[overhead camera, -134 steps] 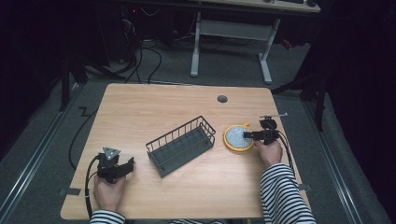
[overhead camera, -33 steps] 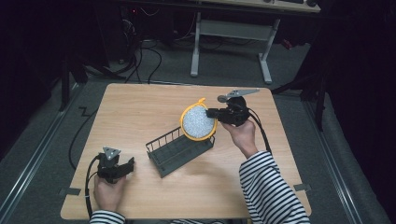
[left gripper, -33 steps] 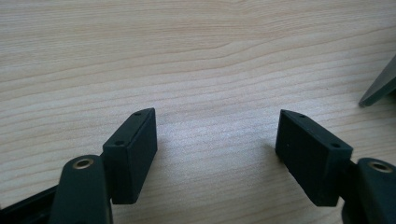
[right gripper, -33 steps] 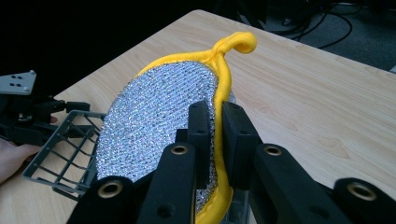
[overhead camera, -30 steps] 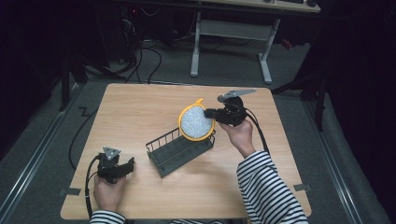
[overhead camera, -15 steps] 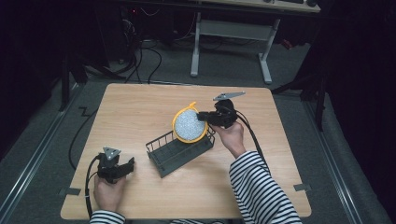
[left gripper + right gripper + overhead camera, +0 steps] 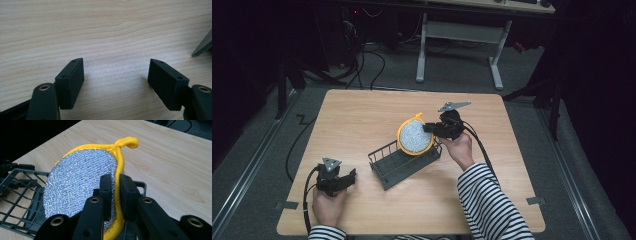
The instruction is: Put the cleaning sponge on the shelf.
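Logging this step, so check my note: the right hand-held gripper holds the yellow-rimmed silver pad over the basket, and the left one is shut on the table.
One error: the left hand-held gripper is open, jaws wide apart over bare table, as the left gripper view shows. The right hand-held gripper does hold the pad over the basket.

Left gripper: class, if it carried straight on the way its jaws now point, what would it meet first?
Probably the wire basket. In the high view the left gripper lies low on the table, jaws open and aimed towards the basket's near end; its own view shows bare wood ahead and a dark corner at the right edge, so depth is uncertain.
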`<state>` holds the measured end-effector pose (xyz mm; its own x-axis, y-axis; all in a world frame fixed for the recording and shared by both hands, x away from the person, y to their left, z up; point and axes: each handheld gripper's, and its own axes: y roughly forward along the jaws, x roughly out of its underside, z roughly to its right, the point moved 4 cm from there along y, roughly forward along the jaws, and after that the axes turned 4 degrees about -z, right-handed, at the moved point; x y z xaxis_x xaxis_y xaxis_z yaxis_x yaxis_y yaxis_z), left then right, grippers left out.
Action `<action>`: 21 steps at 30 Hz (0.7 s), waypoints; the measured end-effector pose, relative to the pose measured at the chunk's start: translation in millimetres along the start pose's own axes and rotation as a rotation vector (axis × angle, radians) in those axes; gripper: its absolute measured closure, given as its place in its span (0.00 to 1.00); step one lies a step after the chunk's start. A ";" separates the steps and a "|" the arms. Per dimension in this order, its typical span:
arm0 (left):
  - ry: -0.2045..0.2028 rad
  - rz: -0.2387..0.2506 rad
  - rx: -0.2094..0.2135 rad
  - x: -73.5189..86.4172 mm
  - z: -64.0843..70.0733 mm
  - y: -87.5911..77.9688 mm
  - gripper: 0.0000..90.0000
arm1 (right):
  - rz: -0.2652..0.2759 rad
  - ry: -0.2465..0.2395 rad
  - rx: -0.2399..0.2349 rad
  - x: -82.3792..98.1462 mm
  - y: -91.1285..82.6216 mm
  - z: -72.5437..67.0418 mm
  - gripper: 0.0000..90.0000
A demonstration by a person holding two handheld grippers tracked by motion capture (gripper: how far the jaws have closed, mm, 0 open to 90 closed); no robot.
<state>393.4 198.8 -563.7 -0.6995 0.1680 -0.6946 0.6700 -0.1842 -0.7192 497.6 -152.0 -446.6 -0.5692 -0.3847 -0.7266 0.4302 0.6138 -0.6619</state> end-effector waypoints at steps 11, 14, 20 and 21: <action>0.000 0.000 0.000 0.0 0.0 0.0 0.33 | -0.047 -0.016 0.004 8.5 2.2 1.2 0.91; 0.000 0.000 0.000 0.0 0.0 0.0 0.33 | -0.065 -0.019 0.005 9.8 3.7 0.2 0.90; 0.000 0.000 0.000 0.0 0.0 0.0 0.33 | -0.098 -0.030 0.005 13.1 5.1 0.5 0.89; 0.000 0.000 0.000 0.0 0.0 0.1 0.33 | -0.100 -0.026 0.003 13.7 5.2 0.4 0.89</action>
<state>393.5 198.8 -563.7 -0.6991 0.1681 -0.6949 0.6702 -0.1844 -0.7189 492.2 -154.4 -460.0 -0.5913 -0.4614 -0.6614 0.3743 0.5694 -0.7319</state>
